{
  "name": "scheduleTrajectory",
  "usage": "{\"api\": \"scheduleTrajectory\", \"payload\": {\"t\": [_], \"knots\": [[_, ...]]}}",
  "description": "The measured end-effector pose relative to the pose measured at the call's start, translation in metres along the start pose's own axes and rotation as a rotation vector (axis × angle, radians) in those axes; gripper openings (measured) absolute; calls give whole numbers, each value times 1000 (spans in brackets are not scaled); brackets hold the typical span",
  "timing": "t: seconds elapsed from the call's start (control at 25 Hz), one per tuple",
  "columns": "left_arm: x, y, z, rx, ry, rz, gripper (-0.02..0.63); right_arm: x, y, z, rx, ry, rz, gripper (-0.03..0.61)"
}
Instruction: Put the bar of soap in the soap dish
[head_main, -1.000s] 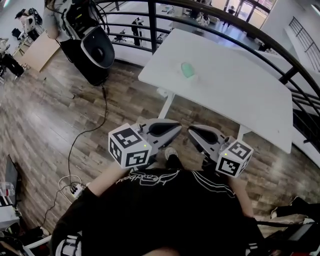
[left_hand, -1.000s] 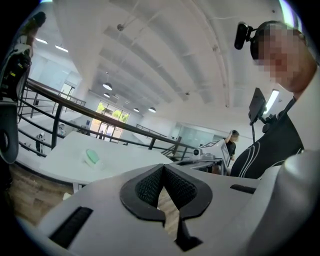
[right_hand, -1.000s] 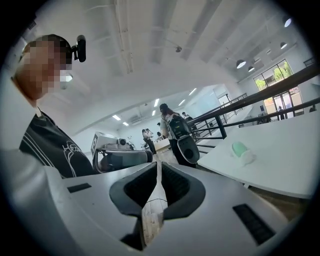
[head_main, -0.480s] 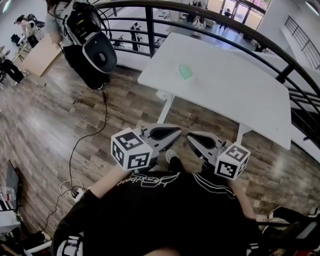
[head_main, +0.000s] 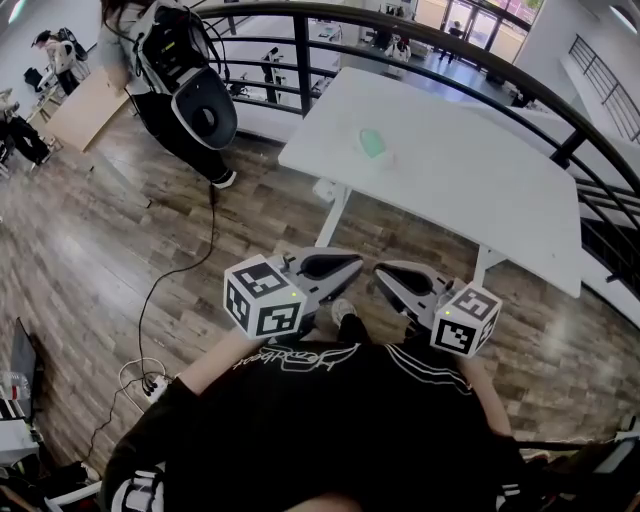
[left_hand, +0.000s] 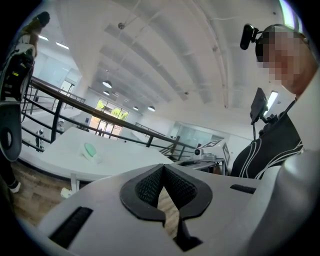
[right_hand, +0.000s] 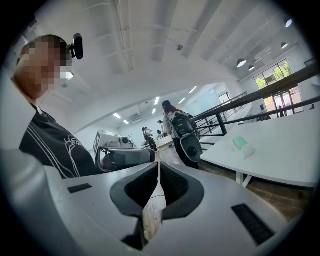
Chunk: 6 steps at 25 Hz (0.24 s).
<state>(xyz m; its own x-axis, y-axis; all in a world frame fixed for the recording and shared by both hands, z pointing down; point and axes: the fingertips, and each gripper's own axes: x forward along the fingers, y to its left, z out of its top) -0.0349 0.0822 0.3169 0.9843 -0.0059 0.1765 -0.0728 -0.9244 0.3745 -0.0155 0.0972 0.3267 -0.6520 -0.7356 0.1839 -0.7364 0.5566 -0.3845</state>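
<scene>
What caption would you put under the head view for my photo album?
Standing short of a white table bearing a green soap bar, left gripper and right gripper shut, empty.

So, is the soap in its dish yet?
Too far to tell: the green soap lies on the white table against a pale thing, maybe the dish. Nothing is in hand: left claw and right claw are shut, empty, short of the table. Next: walk up.

I'm counting one white rectangular table, one green oval soap bar sitting on it, and two grey grippers (left gripper, right gripper) hovering in front of it.
</scene>
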Motion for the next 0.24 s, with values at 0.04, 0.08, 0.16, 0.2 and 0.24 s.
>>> {"api": "scheduleTrajectory", "payload": {"t": [0.04, 0.08, 0.16, 0.2, 0.24], "knots": [[-1, 0, -1, -1, 1, 1, 9, 1, 1, -1, 2, 1, 1, 26], [-2, 0, -2, -3, 2, 2, 9, 1, 2, -3, 5, 3, 1, 26], [-3, -3, -3, -9, 5, 1, 8, 0, 4, -6, 14, 8, -1, 26], [-3, -4, -4, -12, 6, 0, 9, 0, 5, -7, 19, 9, -3, 26], [-3, -5, -4, -15, 7, -2, 8, -1, 6, -8, 24, 9, -4, 26]]}}
